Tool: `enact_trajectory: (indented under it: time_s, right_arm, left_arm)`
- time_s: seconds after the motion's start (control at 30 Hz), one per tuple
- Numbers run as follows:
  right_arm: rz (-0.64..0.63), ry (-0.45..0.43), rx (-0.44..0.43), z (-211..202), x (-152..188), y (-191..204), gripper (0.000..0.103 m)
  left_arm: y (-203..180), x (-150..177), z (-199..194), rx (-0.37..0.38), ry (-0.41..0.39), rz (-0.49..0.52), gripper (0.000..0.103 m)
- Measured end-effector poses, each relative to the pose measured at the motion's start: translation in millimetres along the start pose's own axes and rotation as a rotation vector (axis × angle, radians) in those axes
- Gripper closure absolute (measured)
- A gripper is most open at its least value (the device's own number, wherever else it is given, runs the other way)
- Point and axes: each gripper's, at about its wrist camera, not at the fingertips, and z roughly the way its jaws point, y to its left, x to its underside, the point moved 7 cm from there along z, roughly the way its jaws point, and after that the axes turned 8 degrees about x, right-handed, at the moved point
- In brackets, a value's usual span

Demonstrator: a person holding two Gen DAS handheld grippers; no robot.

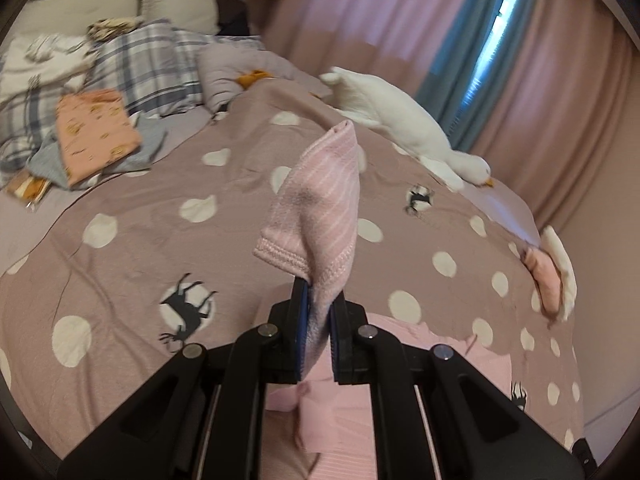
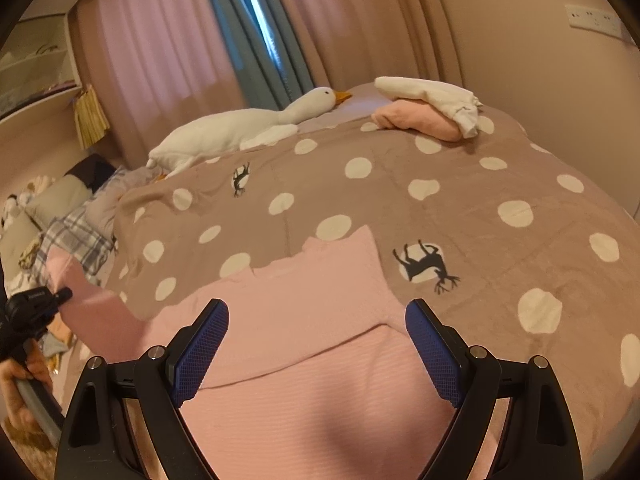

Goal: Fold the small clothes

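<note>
Left wrist view shows the left gripper [image 1: 316,320] with its jaws clamped on a sleeve [image 1: 320,204] of the pink garment [image 1: 340,408], the ribbed cuff standing up past the fingertips and flopping over to one side. The rest of that garment lies on the dotted bedcover [image 1: 120,264] directly beneath the gripper. Beyond the sleeve, a white plush goose [image 1: 400,124] lies along the far edge of the bed.

From the right wrist view, the right gripper [image 2: 316,344] hovers with its jaws spread wide and nothing between them, just above the pink garment's [image 2: 320,320] body, which lies flat with one folded edge running across it. The left gripper [image 2: 44,300] shows at the garment's left side, the pink sleeve lifted from the bedcover [image 2: 480,216] with it. Well beyond the garment, near the goose's [image 2: 240,128] head, sits a small stack of folded clothes [image 2: 432,112].

The risk, as I judge it, lies in the grip: only a narrow pinch of soft knit is held, so a quick swing could let it slip out, or drop the sleeve crooked. Pulling the sleeve while the body is unweighted could also drag the whole garment and spoil the existing fold, since the right gripper is not pressing it down.
</note>
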Motion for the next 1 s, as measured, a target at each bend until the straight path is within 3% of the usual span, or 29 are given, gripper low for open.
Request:
enact_trajectory:
  time_s: [0.6,1.0]
  right_arm:
    - [0.060,0.014,0.024,0,2,-30,0.013]
    - [0.084,0.040,0.033,6,9,-40,0.013]
  left_arm:
    - [-96,65,40,0.086,0.169,0.222,0.094]
    - [-116,126,76,0.085,0.313,0.285,0.094]
